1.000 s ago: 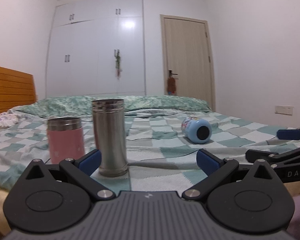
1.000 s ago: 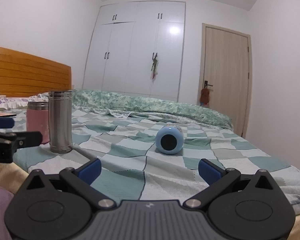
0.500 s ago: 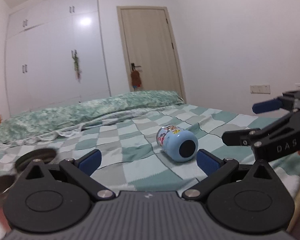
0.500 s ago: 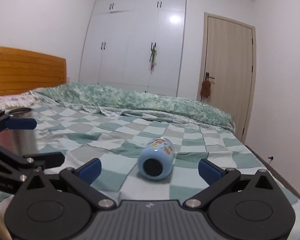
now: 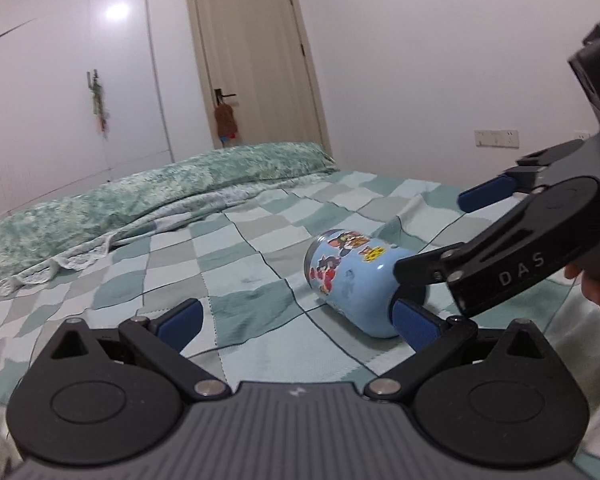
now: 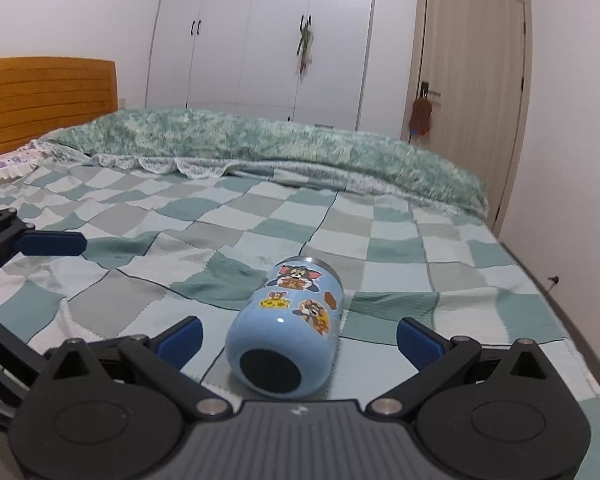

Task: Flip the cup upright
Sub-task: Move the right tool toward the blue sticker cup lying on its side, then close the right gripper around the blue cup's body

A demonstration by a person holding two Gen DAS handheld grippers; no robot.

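A light-blue cup with cartoon stickers [image 6: 290, 326] lies on its side on the checked bedspread [image 6: 340, 224], its black base toward the right wrist camera. My right gripper [image 6: 298, 332] is open, with the cup's base end between its blue fingertips, not touching. In the left wrist view the cup [image 5: 352, 280] lies to the right, close to my left gripper's right fingertip [image 5: 414, 320]. My left gripper [image 5: 296, 320] is open and empty. The right gripper [image 5: 500, 248] reaches in from the right over the cup's base.
A folded green quilt [image 6: 260, 148] lies across the far side of the bed. A wooden headboard [image 6: 40, 96] is at the left, white wardrobes [image 6: 260, 36] and a door [image 6: 472, 80] behind. The bed's right edge [image 6: 560, 312] drops off near the wall.
Both grippers have moved closer to the blue cup. The right gripper now brackets its base end. The steel and pink cups have left both views.
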